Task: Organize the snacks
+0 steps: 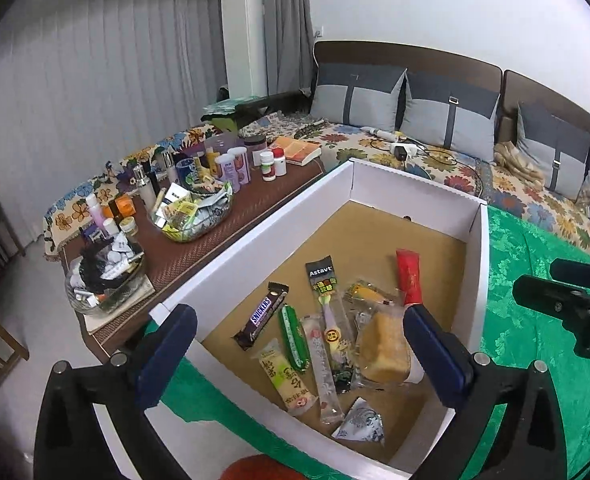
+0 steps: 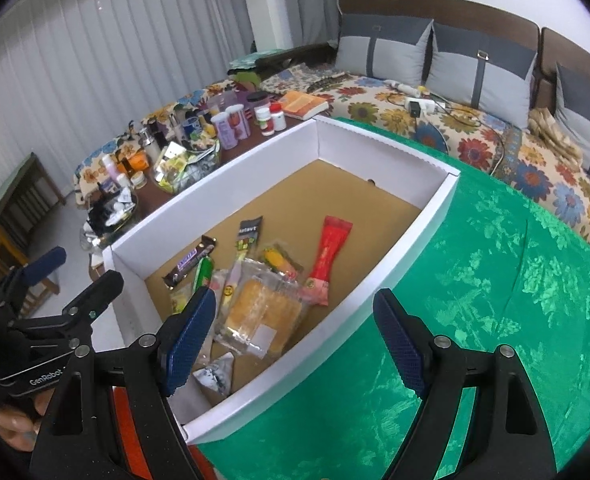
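Green table [image 2: 475, 280] w/ white box [image 2: 375, 292] on it. Snacks lie in box, near its front wall: bread pack [image 1: 383, 350], red stick [image 1: 409, 278], Snickers [image 1: 261, 316], green bar [image 1: 293, 338]. Left hand-held gripper [image 1: 301, 350] above box front, jaws wide, nothing in them. Right hand-held gripper [image 2: 295, 334] over box's right rim, jaws apart, empty.

White box [image 1: 255, 236], green cloth [image 1: 535, 320], floral bedspread [image 1: 375, 144]
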Demonstrator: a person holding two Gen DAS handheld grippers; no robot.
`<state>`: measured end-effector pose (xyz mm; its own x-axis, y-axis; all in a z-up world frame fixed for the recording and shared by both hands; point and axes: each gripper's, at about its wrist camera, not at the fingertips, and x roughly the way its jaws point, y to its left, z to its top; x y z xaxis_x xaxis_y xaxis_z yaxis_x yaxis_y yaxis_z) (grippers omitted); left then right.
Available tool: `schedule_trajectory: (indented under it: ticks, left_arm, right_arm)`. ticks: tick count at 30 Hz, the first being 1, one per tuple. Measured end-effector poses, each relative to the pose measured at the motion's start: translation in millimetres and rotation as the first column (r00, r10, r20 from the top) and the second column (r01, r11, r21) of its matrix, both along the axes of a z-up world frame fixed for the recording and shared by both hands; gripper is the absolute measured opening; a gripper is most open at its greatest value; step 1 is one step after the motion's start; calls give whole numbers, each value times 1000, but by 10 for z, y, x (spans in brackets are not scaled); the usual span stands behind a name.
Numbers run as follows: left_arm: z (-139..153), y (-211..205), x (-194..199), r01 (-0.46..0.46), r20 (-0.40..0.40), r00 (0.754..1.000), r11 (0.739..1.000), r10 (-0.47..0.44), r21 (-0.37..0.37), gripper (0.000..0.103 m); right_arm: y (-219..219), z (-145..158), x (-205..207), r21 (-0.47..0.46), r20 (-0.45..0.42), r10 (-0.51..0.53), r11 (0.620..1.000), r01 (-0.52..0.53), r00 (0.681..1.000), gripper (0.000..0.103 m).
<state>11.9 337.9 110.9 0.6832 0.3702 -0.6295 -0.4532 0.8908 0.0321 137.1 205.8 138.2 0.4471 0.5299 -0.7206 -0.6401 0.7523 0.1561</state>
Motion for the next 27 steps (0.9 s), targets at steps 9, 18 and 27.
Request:
schedule_trajectory:
  ticks: [9, 18, 27]
  left_arm:
    - [-7, 26, -33, -7, 6, 1000, 1000, 6, 19, 102]
    - [-4, 114, -33, -2, -49, 999, 1000, 1, -30, 102]
    - [13, 122, -43, 3, -42, 999, 998, -6, -56, 102]
  right_arm:
    - [107, 45, -109, -39, 32, 19, 999, -18, 999, 84]
    - [205, 25, -139, -66, 35, 26, 998, -24, 999, 84]
    - [269, 21, -144, -76, 35, 37, 997, -34, 999, 84]
